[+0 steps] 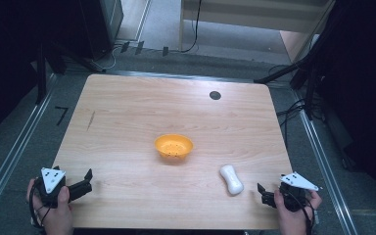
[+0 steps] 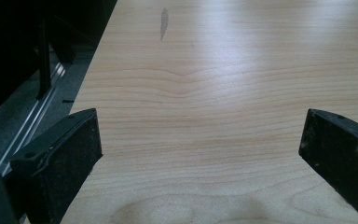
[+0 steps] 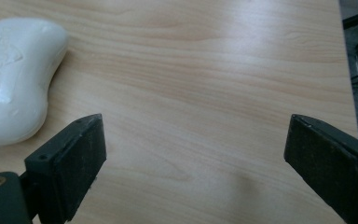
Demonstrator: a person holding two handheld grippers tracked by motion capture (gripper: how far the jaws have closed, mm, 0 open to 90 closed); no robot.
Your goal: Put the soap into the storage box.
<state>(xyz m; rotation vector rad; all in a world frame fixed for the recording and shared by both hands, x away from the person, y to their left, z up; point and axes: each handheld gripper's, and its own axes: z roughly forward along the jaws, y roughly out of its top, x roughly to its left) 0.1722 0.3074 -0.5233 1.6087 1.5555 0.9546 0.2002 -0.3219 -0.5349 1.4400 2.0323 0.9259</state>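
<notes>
2 hand-held grippers, left gripper (image 1: 81,183) and right gripper (image 1: 264,193), rest at the tabletop (image 1: 127,122) near edge, fingers wide and empty, apparently staged to start; white soap bar (image 1: 231,179) lies near the right gripper, orange bowl (image 1: 174,146) mid-table.

Pale wood-grain table (image 1: 127,127), smooth; seemingly plastic bowl (image 1: 174,146)

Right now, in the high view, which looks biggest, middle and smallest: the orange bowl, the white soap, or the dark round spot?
1. orange bowl
2. white soap
3. dark round spot, though it lies farther from the camera
</notes>
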